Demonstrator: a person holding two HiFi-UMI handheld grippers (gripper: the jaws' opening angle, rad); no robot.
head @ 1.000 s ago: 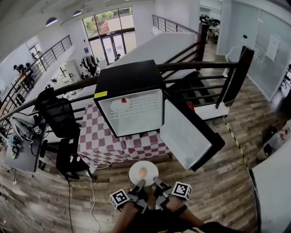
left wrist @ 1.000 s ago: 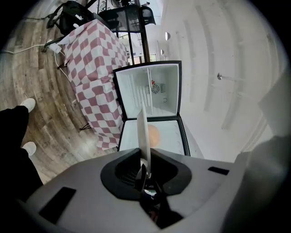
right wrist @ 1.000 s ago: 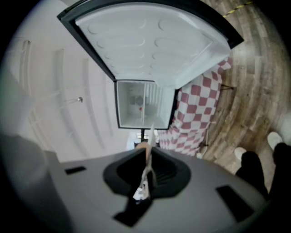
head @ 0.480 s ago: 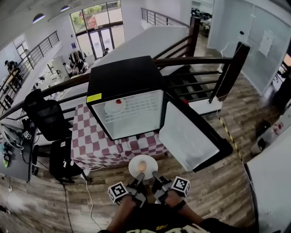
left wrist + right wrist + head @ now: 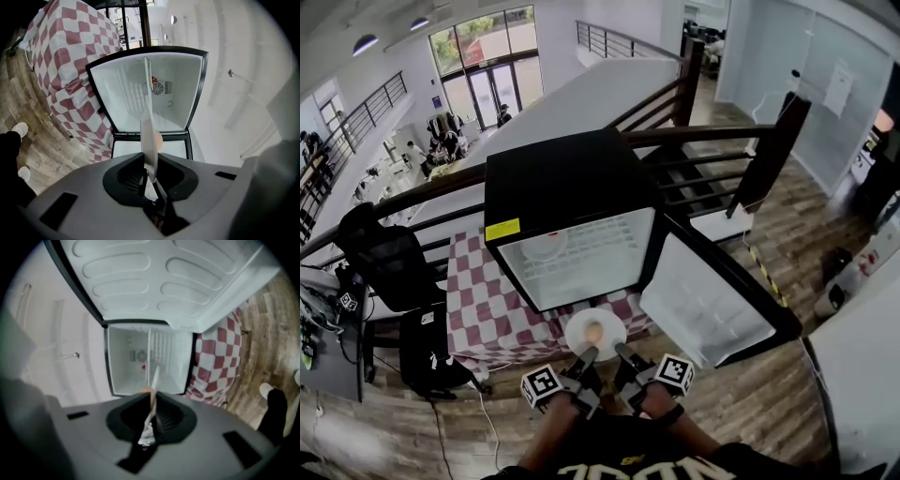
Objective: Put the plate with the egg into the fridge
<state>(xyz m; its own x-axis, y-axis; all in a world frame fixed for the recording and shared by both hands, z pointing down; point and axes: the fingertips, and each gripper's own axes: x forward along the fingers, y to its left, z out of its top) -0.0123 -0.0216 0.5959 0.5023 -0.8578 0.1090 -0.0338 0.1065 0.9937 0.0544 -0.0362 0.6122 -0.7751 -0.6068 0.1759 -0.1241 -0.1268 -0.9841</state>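
I'm working on an open office mezzanine: black railing (image 5: 703, 134), swivel chair (image 5: 384, 255) beside a desk (image 5: 337, 366), glass entrance doors (image 5: 492, 89) below.

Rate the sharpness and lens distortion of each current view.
Head view: strong fisheye bend, evenly lit, fridge sharp. Left gripper view: crisp, the plate seen edge-on, dark vignette at the corners. Right gripper view: the softest, blurred throughout, with the same round vignette.
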